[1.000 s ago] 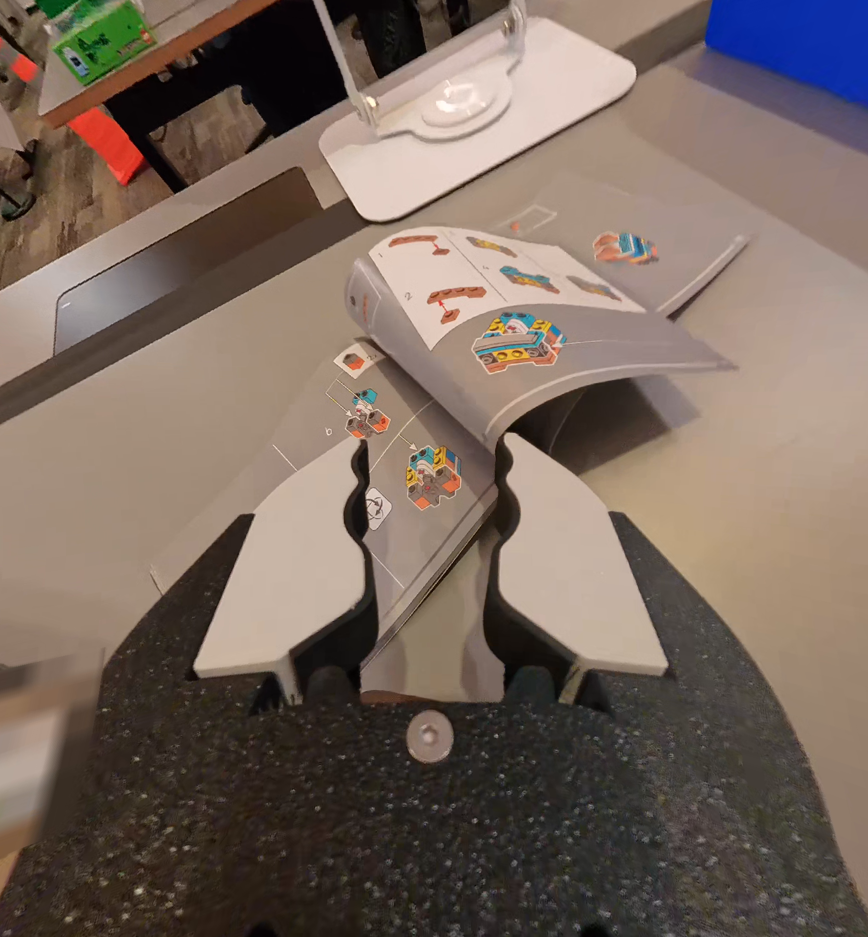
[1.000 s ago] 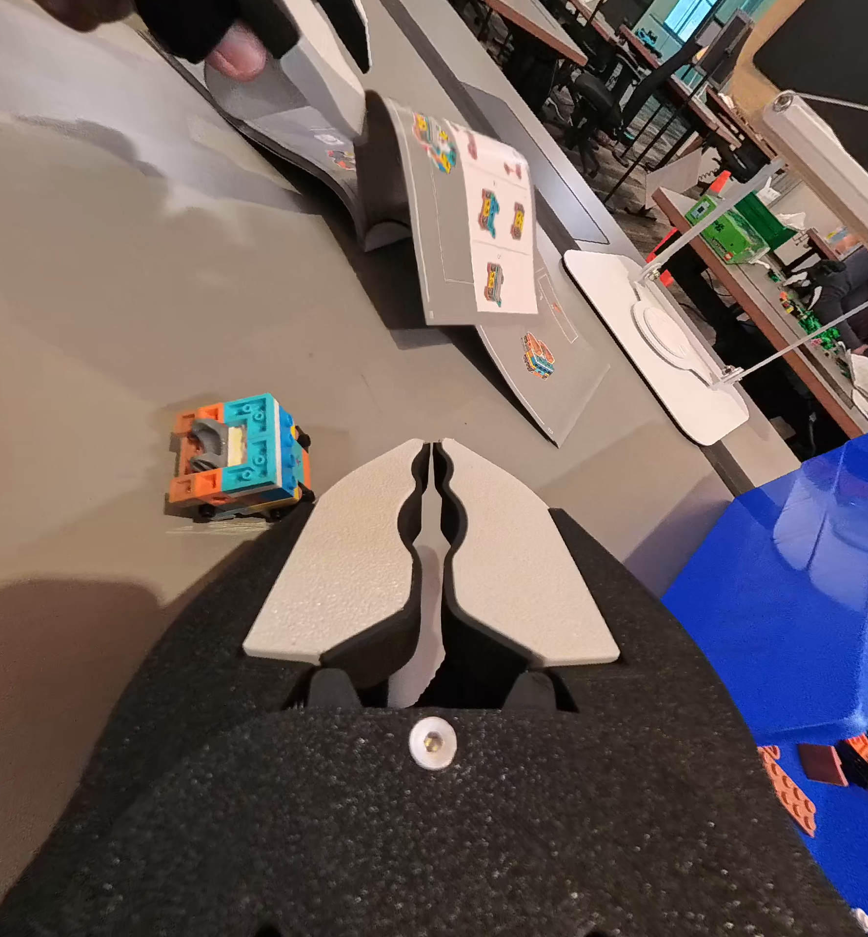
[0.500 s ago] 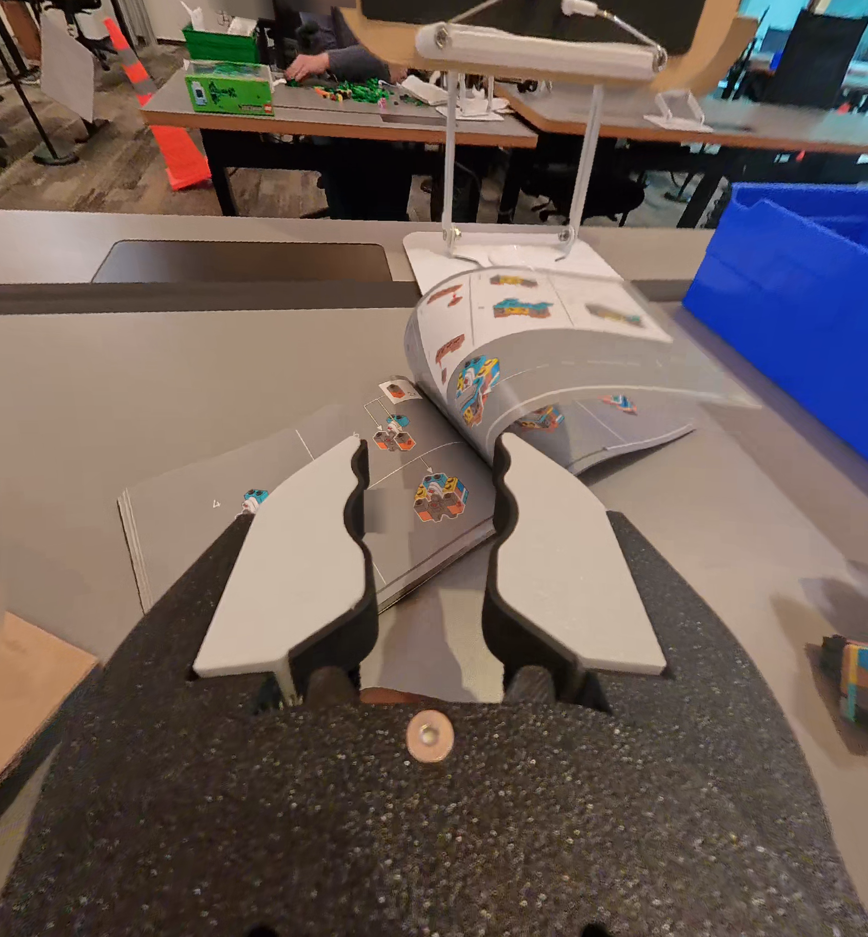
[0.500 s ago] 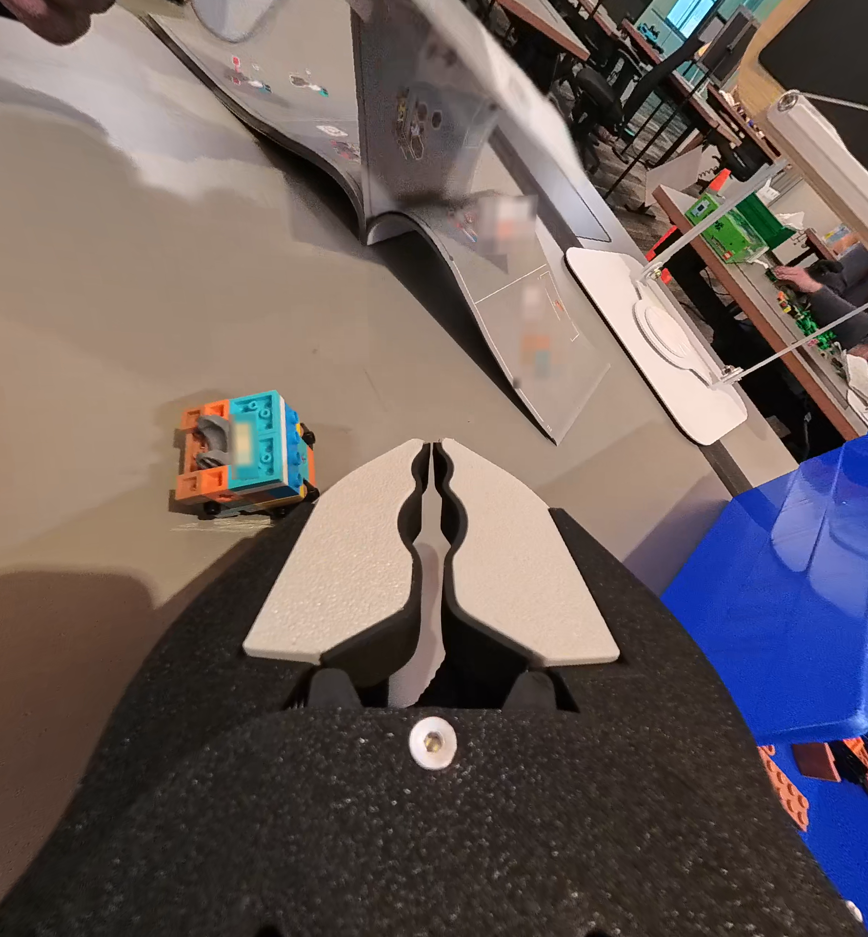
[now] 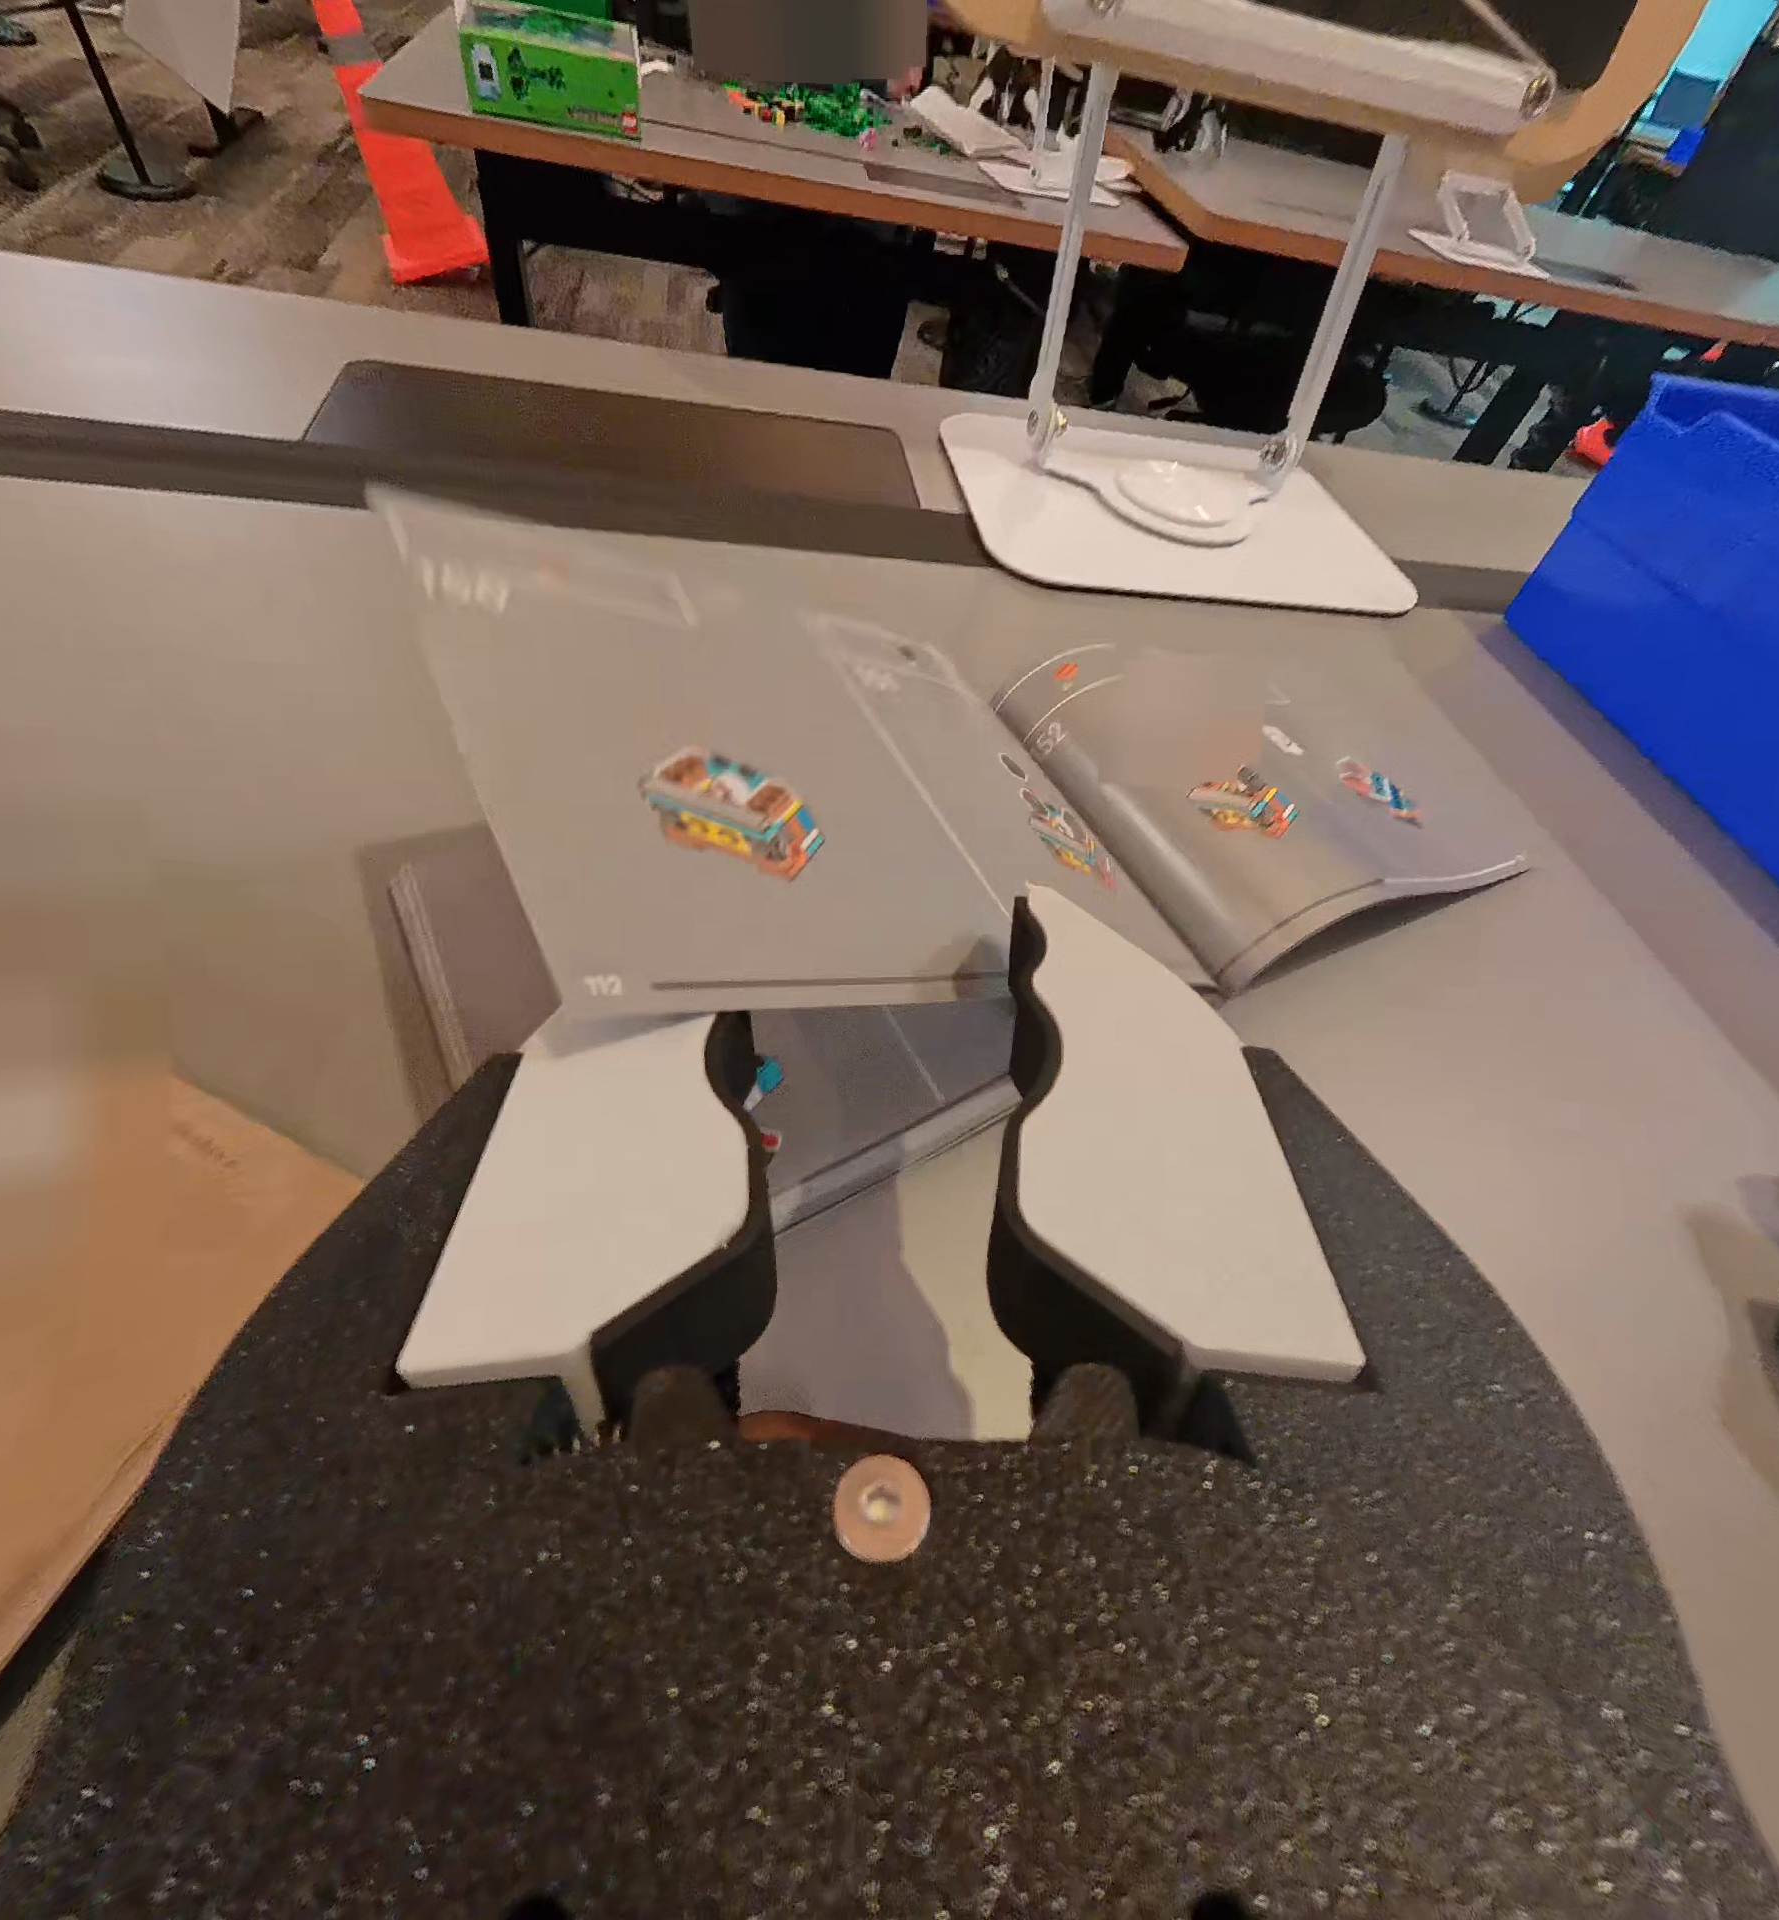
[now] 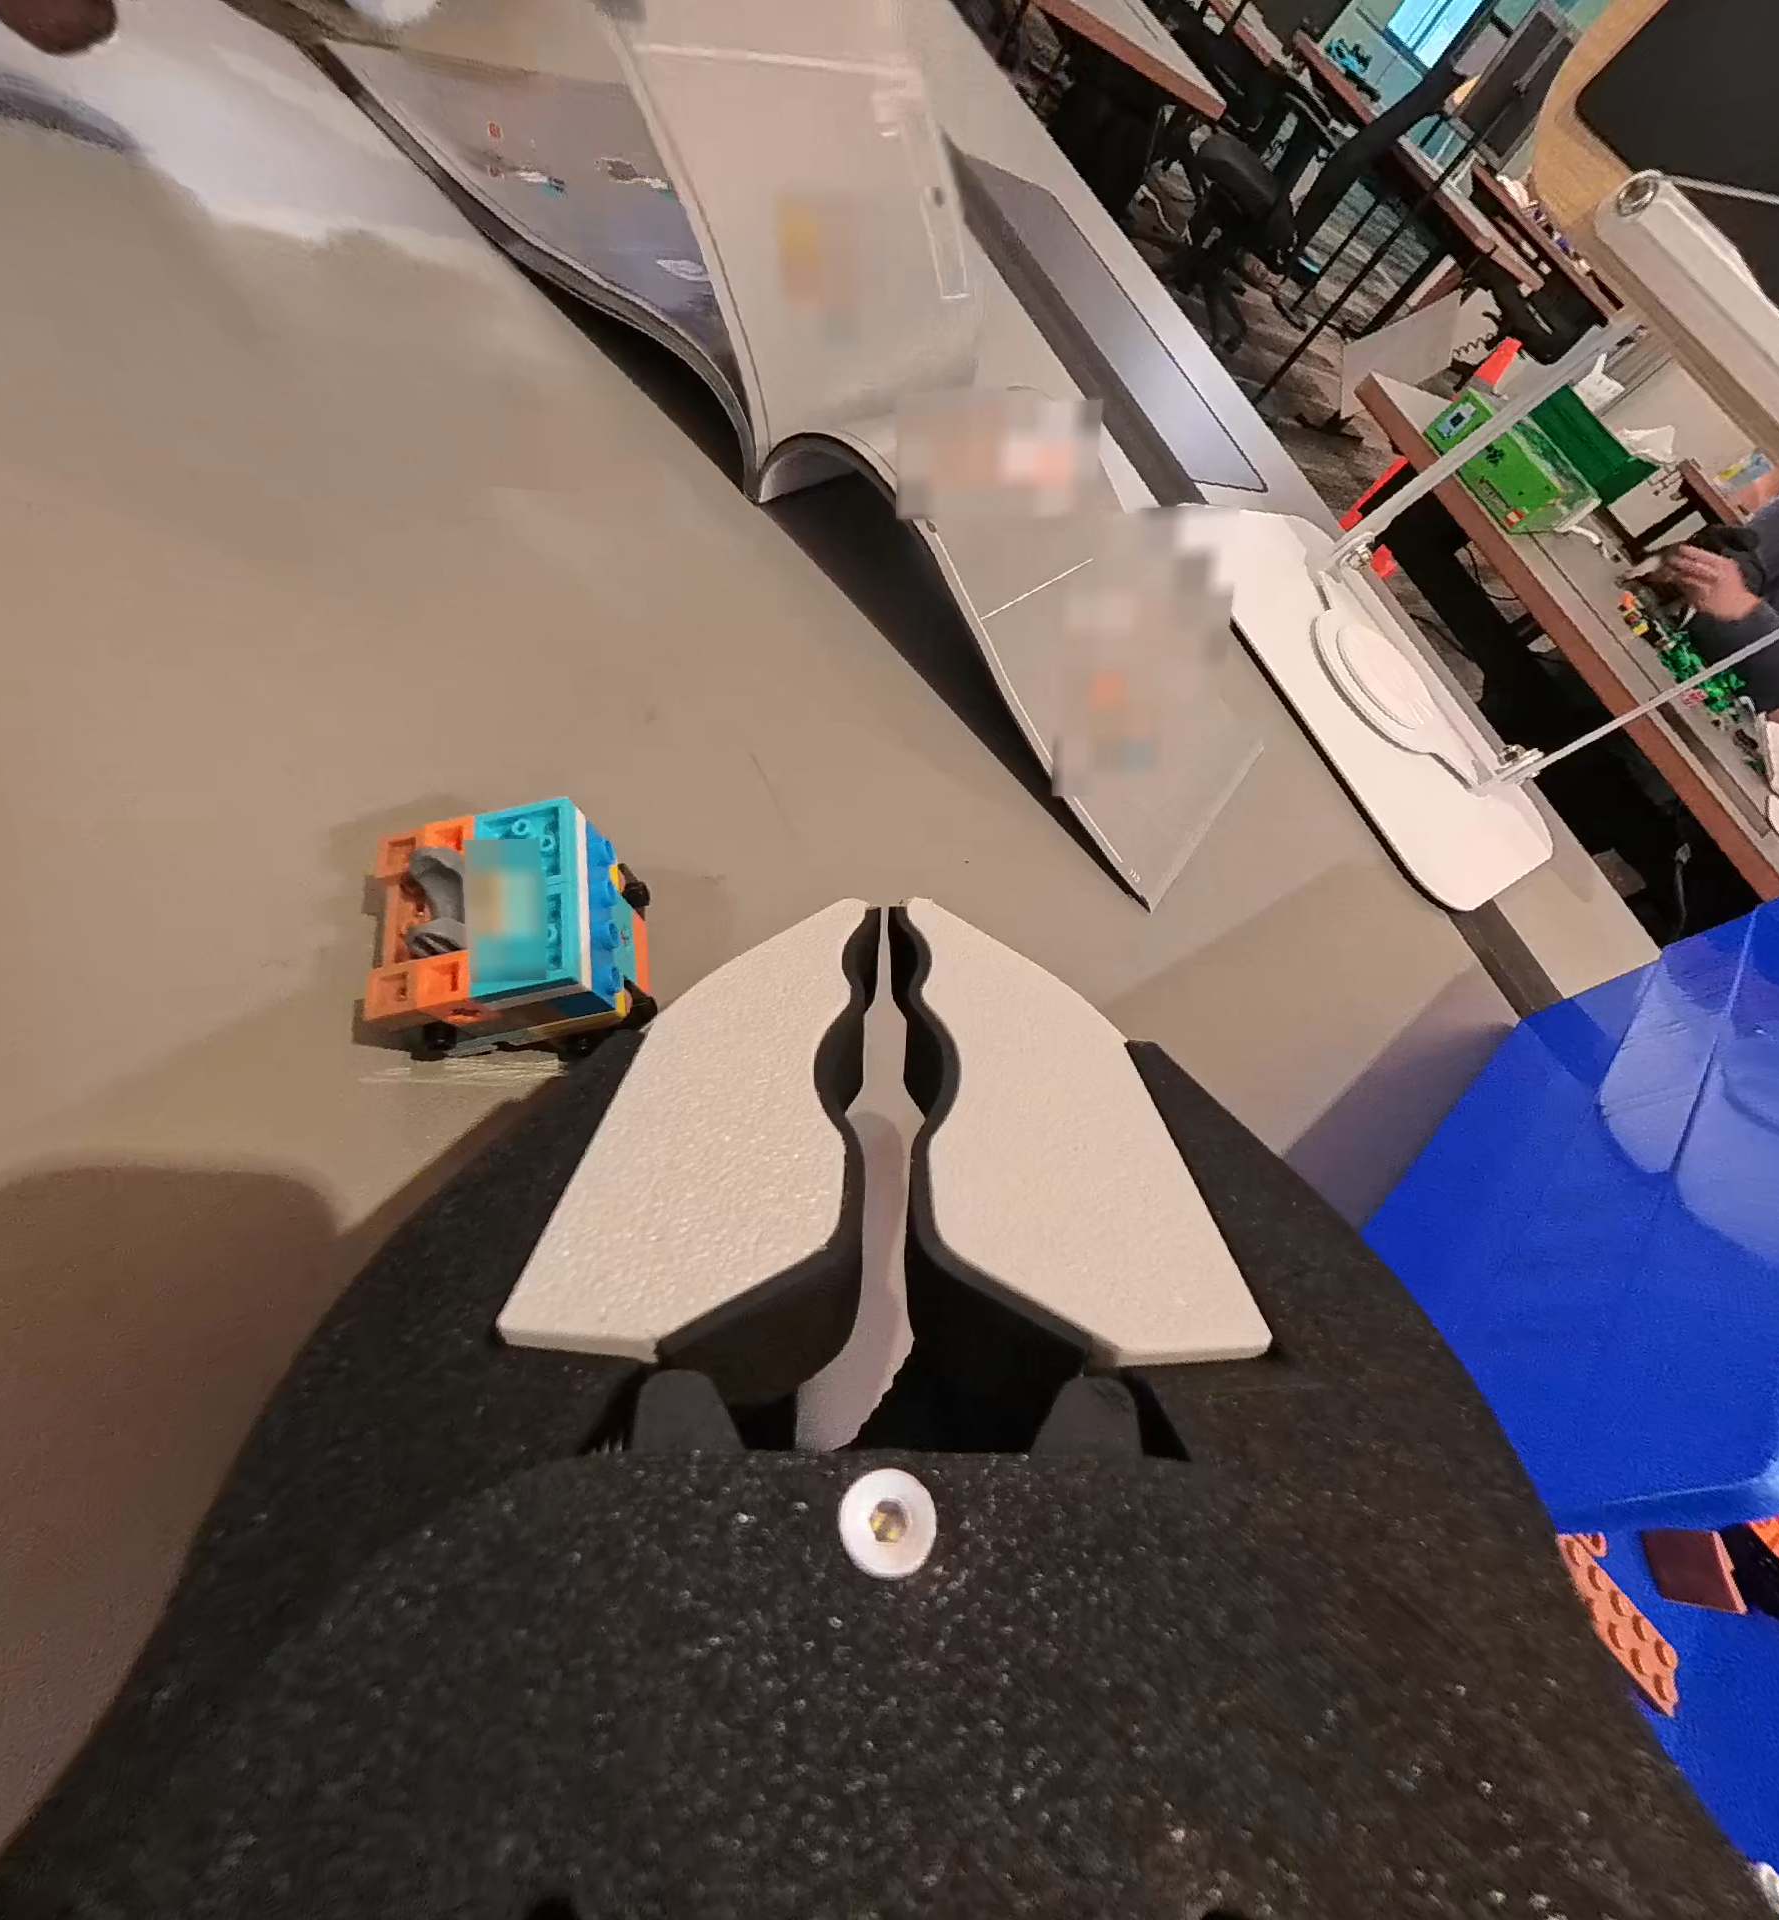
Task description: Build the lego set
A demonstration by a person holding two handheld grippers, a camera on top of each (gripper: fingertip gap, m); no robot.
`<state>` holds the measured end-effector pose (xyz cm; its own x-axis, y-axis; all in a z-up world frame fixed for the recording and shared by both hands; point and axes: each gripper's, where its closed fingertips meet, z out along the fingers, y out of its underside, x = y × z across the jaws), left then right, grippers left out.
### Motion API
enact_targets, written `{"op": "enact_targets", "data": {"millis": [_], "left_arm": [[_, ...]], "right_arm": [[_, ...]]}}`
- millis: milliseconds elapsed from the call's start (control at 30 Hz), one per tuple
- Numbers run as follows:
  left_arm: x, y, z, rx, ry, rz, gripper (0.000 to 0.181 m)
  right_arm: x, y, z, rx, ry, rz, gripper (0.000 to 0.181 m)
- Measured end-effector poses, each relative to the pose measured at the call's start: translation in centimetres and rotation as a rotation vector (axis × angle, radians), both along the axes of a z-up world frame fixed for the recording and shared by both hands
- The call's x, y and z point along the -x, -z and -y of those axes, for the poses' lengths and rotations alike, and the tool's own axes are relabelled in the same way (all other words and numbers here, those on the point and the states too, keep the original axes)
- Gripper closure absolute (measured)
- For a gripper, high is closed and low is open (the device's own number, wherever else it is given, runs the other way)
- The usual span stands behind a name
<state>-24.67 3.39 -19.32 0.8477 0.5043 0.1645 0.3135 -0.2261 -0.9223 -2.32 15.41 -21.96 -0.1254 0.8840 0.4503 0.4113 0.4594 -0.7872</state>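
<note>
Left wrist view shows the left hand-held gripper (image 5: 880, 997) spread wide over the open instruction booklet (image 5: 968, 831) mid-table (image 5: 189, 779), one page lifted. The right hand-held gripper (image 6: 886, 920) is closed and empty beside the lego vehicle (image 6: 507, 940), near the blue bin (image 6: 1643, 1195) at the table's right edge.

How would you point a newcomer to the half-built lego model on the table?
Start at the grey table and find the open instruction booklet. Nearer the camera, left of the right gripper, sits the small lego model: the only orange-and-teal brick block standing on the bare tabletop, apart from the blue bin.
</note>
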Motion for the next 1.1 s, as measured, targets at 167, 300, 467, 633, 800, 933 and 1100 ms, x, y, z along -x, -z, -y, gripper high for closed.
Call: {"op": "enact_targets", "data": {"millis": [167,300,467,633,800,933,1100], "left_arm": [[0.1,0.8,2.4,0.05,-0.018,-0.059,0.134],[-0.7,0.0,3.2,0.033,0.02,-0.18,0.134],[-4.1,-2.8,1.8,-0.052,0.169,-0.401,0.137],[-8.6,-3.6,0.2,-0.113,0.342,-0.488,0.147],[-11.8,-2.3,-1.4,-0.068,0.473,-0.483,0.13],[-14.1,0.3,-2.3,0.068,0.589,-0.489,0.128],[-16.0,0.8,-2.6,0.064,0.672,-0.52,0.165]], "right_arm": [[0.0,0.0,0.0,0.007,-0.006,0.0,0.179],[0.0,0.0,0.0,0.014,-0.01,0.0,0.179],[0.0,-0.1,0.0,0.035,-0.011,-0.003,0.179],[0.0,-0.3,-0.1,0.051,-0.006,-0.013,0.178],[0.0,-0.3,-0.1,0.045,0.002,-0.011,0.169],[0.0,-0.3,-0.1,0.05,0.001,-0.015,0.166],[0.0,-0.4,0.0,0.048,-0.004,-0.017,0.171]]}}
